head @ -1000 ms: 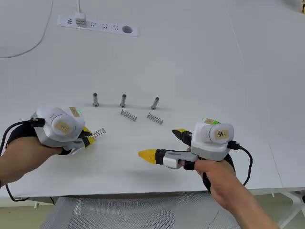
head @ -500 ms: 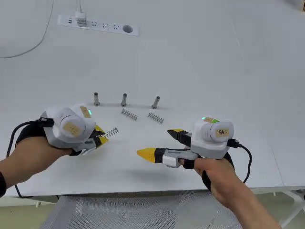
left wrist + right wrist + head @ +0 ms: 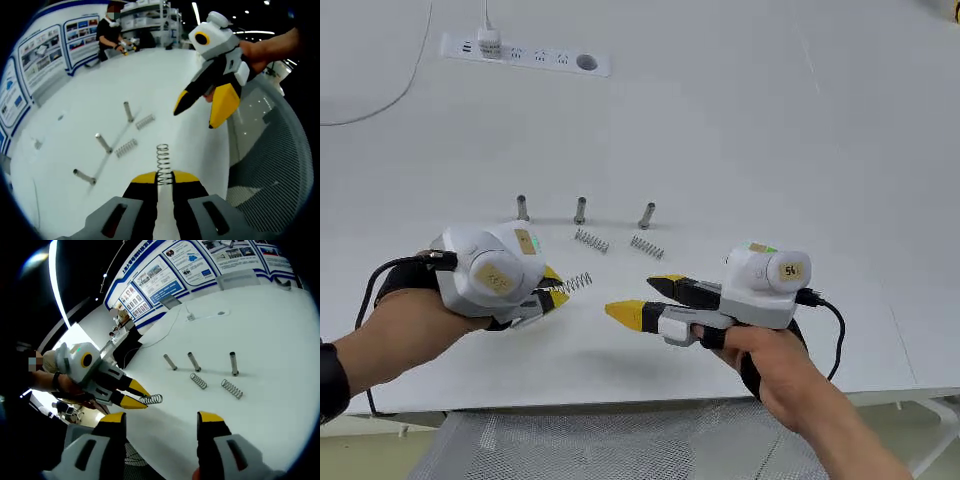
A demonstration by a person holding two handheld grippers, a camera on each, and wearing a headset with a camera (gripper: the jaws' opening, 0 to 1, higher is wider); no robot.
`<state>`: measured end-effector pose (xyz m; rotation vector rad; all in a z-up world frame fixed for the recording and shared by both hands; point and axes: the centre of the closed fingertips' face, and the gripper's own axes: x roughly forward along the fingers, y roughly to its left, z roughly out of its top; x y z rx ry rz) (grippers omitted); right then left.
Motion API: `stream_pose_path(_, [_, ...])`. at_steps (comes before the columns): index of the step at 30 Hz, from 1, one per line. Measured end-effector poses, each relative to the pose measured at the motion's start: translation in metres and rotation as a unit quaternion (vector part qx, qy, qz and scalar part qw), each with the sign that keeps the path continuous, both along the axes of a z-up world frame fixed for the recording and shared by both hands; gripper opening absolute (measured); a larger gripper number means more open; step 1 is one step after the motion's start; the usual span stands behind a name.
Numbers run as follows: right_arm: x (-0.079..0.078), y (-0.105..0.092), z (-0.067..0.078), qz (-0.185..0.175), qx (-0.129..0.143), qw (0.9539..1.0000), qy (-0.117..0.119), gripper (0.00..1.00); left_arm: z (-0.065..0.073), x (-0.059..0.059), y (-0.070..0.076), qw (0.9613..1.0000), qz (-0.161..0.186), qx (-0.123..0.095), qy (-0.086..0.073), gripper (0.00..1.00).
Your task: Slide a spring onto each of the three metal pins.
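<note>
Head view: the spring (image 3: 576,283), pinched by one end in the left gripper (image 3: 556,291) with jaws clenched, has travelled right towards the right gripper (image 3: 632,297), whose jaws gape empty. It looks like a regrip before the bare pins (image 3: 580,210).

The left gripper (image 3: 557,290) has a rounded white housing with two tan stickers and a small green light, and its short black jaws are capped in yellow. The right gripper (image 3: 630,296) has a white and grey body, a green light, long black jaws with yellow tips, and a tan sticker whose print seems to read 56. A thin black cable (image 3: 375,290) loops from the left housing, and a second black cable (image 3: 833,330) curls off the right one. A black strap (image 3: 405,278) wraps the left hand (image 3: 405,325), and a like black strap (image 3: 752,372) wraps the right hand (image 3: 770,355). A dark cuff (image 3: 328,385) covers the left wrist.
</note>
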<state>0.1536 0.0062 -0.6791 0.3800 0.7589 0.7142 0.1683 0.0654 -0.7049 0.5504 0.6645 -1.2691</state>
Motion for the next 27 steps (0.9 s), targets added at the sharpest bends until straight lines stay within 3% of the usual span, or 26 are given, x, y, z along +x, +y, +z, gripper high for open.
stream_pose_path(6, [-0.002, 0.004, 0.002, 0.001, 0.016, 0.9998, 0.007, 0.52, 0.005, -0.007, -0.011, 0.9998, -0.017, -0.005, -0.003, 0.1])
stream_pose_path(11, [-0.001, 0.002, 0.001, -0.007, 0.024, 0.9996, 0.01, 0.39, 0.007, -0.013, -0.02, 0.9995, -0.031, -0.01, -0.005, 0.1])
stream_pose_path(27, [-0.007, 0.005, -0.003, -0.022, 0.059, 0.9973, 0.038, 0.26, 0.015, -0.03, -0.042, 0.9971, -0.073, -0.018, -0.013, 0.1])
